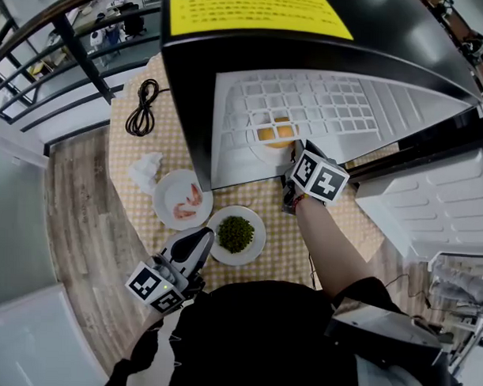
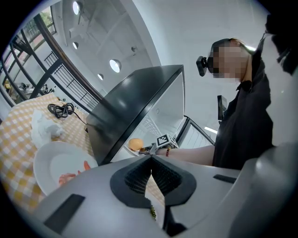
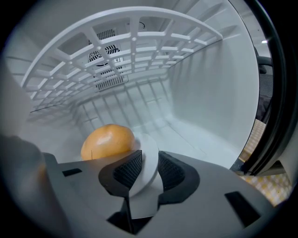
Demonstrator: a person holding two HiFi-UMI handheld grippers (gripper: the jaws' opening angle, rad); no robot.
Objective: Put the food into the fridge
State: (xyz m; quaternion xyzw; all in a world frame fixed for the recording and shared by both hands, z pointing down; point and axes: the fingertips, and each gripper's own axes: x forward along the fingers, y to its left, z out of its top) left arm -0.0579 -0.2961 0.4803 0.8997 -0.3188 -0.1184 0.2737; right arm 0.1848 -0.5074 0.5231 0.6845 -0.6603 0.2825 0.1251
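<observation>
A black mini fridge (image 1: 310, 48) stands open on the checked table. Inside it, under the white rack (image 3: 130, 42), an orange bun (image 3: 108, 141) lies on a white plate (image 3: 148, 162). My right gripper (image 3: 145, 171) is shut on that plate's rim and reaches into the fridge (image 1: 294, 162). A plate of greens (image 1: 237, 235) and a plate of shrimp (image 1: 182, 198) sit on the table in front of the fridge. My left gripper (image 1: 199, 240) hovers just left of the greens, jaws shut (image 2: 151, 179) with nothing in them.
The fridge door (image 1: 439, 203) hangs open to the right. A crumpled tissue (image 1: 146, 171) and a coiled black cable (image 1: 142, 107) lie on the table left of the fridge. A railing (image 1: 65, 40) runs beyond the table.
</observation>
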